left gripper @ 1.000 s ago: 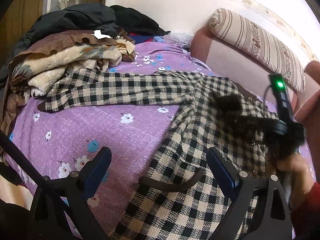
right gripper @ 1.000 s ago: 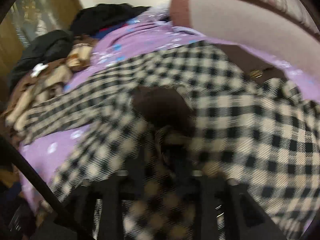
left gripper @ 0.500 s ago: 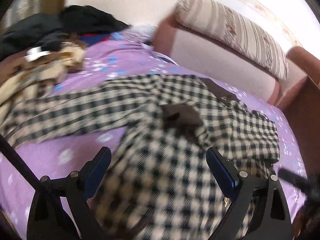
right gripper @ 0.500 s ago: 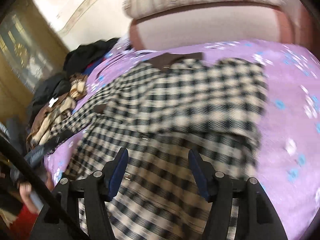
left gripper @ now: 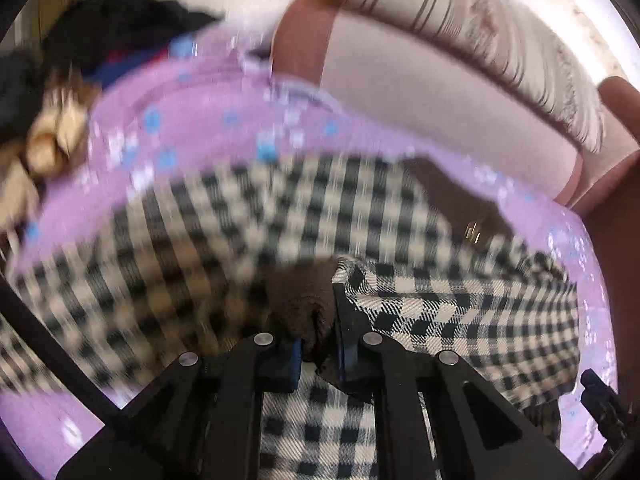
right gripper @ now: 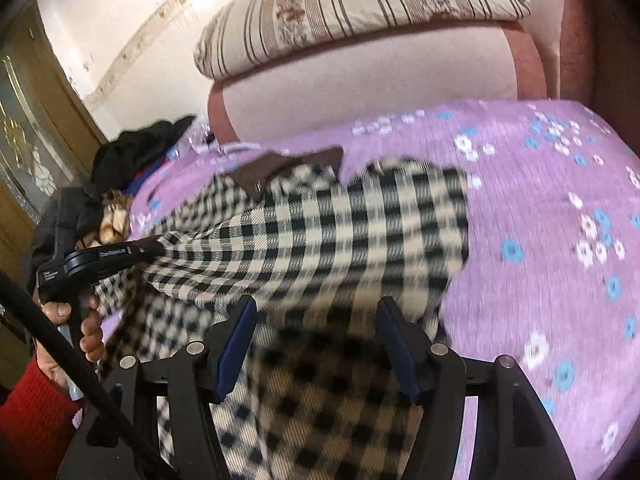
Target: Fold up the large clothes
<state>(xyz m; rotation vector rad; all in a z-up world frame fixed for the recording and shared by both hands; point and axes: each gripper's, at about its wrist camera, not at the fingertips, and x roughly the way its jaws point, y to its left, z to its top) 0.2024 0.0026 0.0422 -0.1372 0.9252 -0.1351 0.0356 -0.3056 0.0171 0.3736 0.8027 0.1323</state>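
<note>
A black-and-cream checked coat (right gripper: 328,240) with a brown collar (right gripper: 280,168) lies spread on the purple flowered bedsheet (right gripper: 560,208). My left gripper (left gripper: 318,344) is shut on the coat's brown fleecy cuff (left gripper: 304,300), with checked cloth (left gripper: 460,312) draped around it. The left gripper also shows in the right wrist view (right gripper: 104,258), at the coat's left side, holding a fold of it. My right gripper (right gripper: 316,340) is open and empty, just above the coat's lower part.
A pile of dark and beige clothes (right gripper: 120,184) lies at the bed's far left. A pink headboard (right gripper: 360,92) carries a striped pillow (right gripper: 352,12). A wooden wardrobe (right gripper: 36,128) stands at the left.
My left gripper went from open above the coat to shut on its brown cuff. My right gripper let go of the coat, opened and drew back to the right.
</note>
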